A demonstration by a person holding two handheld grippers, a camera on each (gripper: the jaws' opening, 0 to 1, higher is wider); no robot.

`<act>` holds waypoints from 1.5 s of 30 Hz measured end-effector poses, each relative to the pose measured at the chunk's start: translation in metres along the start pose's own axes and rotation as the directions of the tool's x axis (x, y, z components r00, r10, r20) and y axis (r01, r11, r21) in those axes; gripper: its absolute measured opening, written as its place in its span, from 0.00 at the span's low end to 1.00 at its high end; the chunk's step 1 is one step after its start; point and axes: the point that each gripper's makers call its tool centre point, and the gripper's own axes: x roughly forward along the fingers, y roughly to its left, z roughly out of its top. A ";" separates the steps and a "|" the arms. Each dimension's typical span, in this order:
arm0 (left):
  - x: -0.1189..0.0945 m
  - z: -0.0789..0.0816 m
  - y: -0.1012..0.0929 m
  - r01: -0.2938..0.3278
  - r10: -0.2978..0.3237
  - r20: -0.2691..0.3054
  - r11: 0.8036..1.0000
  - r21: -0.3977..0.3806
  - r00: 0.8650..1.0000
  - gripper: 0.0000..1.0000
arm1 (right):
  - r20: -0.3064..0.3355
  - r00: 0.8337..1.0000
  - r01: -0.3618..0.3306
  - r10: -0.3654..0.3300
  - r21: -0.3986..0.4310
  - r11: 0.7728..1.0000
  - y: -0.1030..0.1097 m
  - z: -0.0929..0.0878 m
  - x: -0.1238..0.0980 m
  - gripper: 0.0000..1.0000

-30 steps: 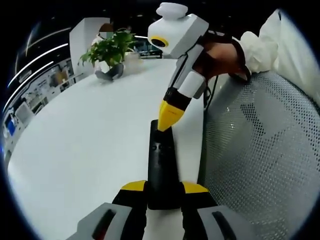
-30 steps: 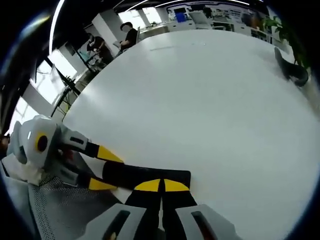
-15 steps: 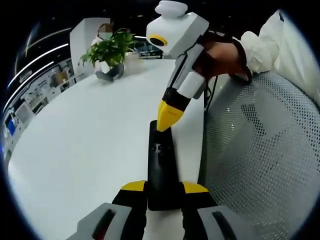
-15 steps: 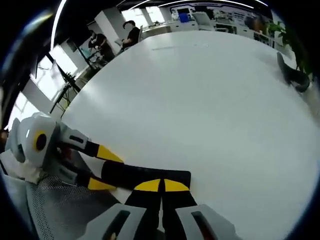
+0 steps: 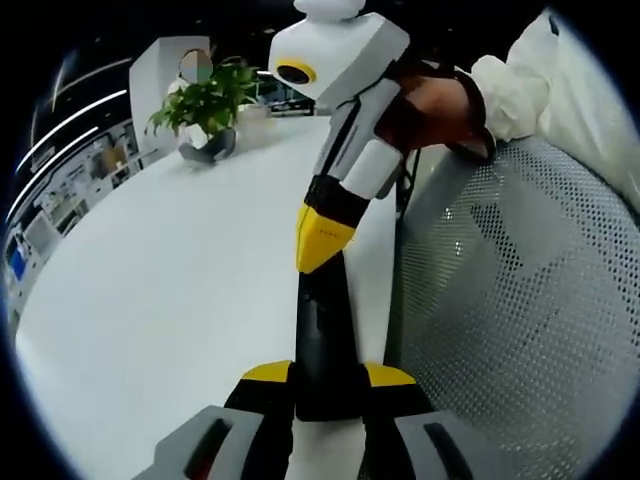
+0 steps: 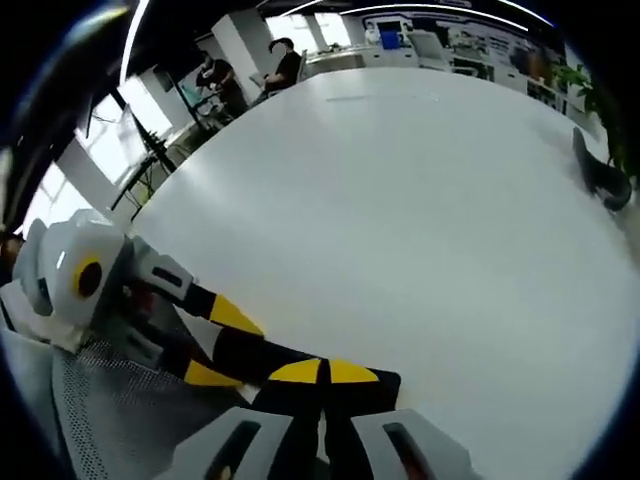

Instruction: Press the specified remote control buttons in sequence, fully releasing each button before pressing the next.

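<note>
A slim black remote control (image 5: 322,330) lies lengthwise between the yellow-tipped jaws of my left gripper (image 5: 327,373), which is shut on its near end just above the white table (image 5: 160,280). My right gripper (image 5: 316,243) comes down from the upper right, held by a hand with a white sleeve. Its jaws are shut, and the yellow tip sits on the remote's far part, hiding the buttons under it. In the right gripper view, my right gripper (image 6: 322,372) is shut with its tip over the remote control (image 6: 255,355), and the left gripper (image 6: 226,345) clamps the remote from the left.
A grey mesh chair back (image 5: 500,300) stands close on the right of the table edge. A potted plant (image 5: 205,105) sits at the far end of the table. People (image 6: 285,62) stand beyond the table's far side. Wide bare tabletop (image 6: 400,200) stretches ahead.
The right gripper has come a little nearer along the remote toward the left gripper, now covering the remote's far end. Both views have shifted slightly; the left gripper's hold is unchanged.
</note>
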 end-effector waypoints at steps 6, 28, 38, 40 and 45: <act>0.000 -0.001 -0.001 0.001 -0.001 -0.003 1.000 0.004 1.000 0.25 | -0.023 0.999 0.045 -0.047 -0.095 0.994 -0.002 -0.004 0.002 0.00; 0.000 0.000 0.001 -0.005 0.005 0.000 1.000 -0.001 1.000 0.25 | -0.027 0.998 0.059 -0.062 -0.105 0.993 -0.004 -0.004 0.004 0.00; 0.000 0.001 0.002 -0.011 0.011 -0.008 1.000 -0.004 1.000 0.25 | -0.007 0.999 0.038 -0.038 -0.088 0.995 -0.005 -0.002 0.002 0.00; 0.001 0.001 0.002 -0.011 0.011 -0.009 1.000 -0.002 1.000 0.25 | -0.026 0.999 0.030 -0.032 -0.073 0.997 -0.004 -0.004 0.001 0.00; 0.001 0.001 0.002 -0.014 0.014 -0.014 1.000 -0.006 1.000 0.25 | -0.046 0.999 0.021 -0.023 -0.056 0.998 0.000 -0.007 -0.001 0.00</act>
